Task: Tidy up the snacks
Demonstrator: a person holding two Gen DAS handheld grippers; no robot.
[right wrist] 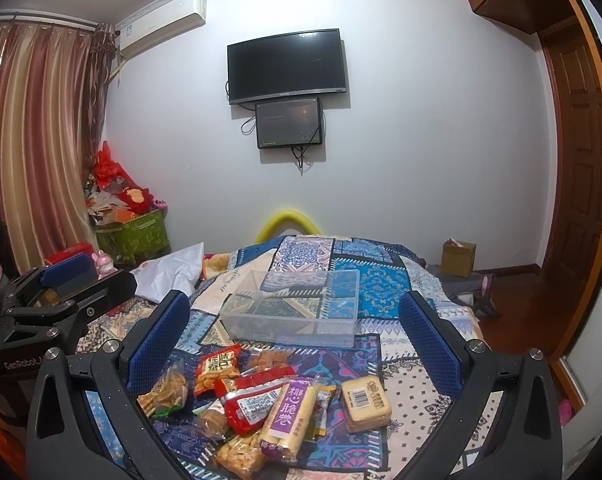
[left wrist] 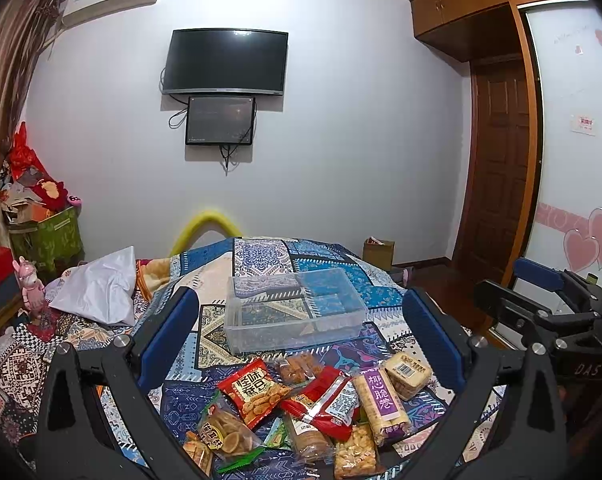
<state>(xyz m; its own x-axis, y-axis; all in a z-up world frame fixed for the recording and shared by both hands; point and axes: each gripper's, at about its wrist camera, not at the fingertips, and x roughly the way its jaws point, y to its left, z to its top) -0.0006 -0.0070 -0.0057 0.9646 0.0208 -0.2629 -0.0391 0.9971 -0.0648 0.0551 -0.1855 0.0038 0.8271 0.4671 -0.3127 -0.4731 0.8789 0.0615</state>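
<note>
Both claws hang spread apart and hold nothing: the left claw (left wrist: 301, 320) and the right claw (right wrist: 297, 324) each frame the snack pile (left wrist: 313, 404) lying on the patterned bed cover (left wrist: 261, 256). Just beyond the snacks sits a clear plastic bin (left wrist: 295, 312) (nothing inside it), and a purple-labelled roll pack (right wrist: 291, 416) lies beside a square biscuit pack (right wrist: 365, 402).

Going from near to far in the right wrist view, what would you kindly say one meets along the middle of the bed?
Snack pile → clear plastic box → yellow foam arch → small wall screen → television.
</note>
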